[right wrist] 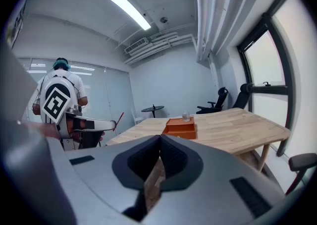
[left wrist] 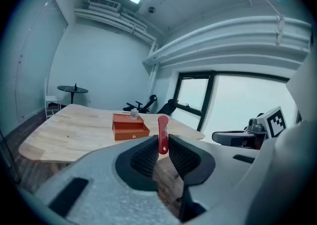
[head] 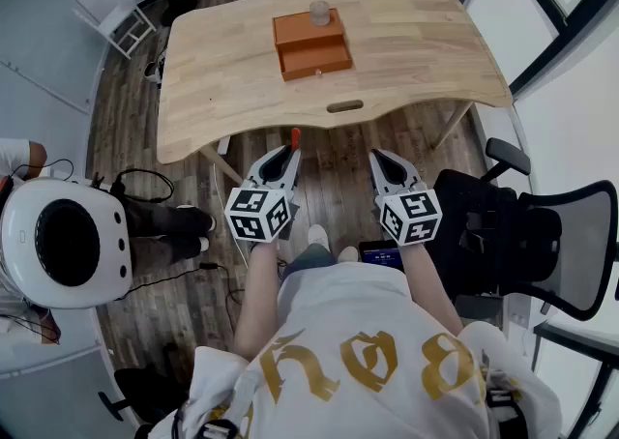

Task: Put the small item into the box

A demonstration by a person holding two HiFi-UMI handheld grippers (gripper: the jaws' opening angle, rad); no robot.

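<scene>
While the left gripper (left wrist: pixel 159 142) is clamped on the red item (left wrist: pixel 163 135), pinching only its lower end so that most of it stands up past the jaw tips, the right gripper (right wrist: pixel 159 140) has its jaws together with nothing between them. Both hang side by side over the floor, short of the near edge of the table (head: pixel 416 41). They are well apart from the box (head: pixel 311 45), which sits towards the table's far side with a small clear jar (head: pixel 319 12) on its top.

The likeliest trouble is the hold itself. With so little of the item between the pads, it may pivot or slip out on the way across. The jar could also be knocked off if a gripper comes in high over the box. The box's lower part seems to jut towards the person like a drawer, but I cannot tell whether it is open far enough, so the item might catch on its edge.

The item is slim and long, glossy red with a rounded top and a small pale dot low on its face. It looks hard and smooth, perhaps a folded pocket tool.
</scene>
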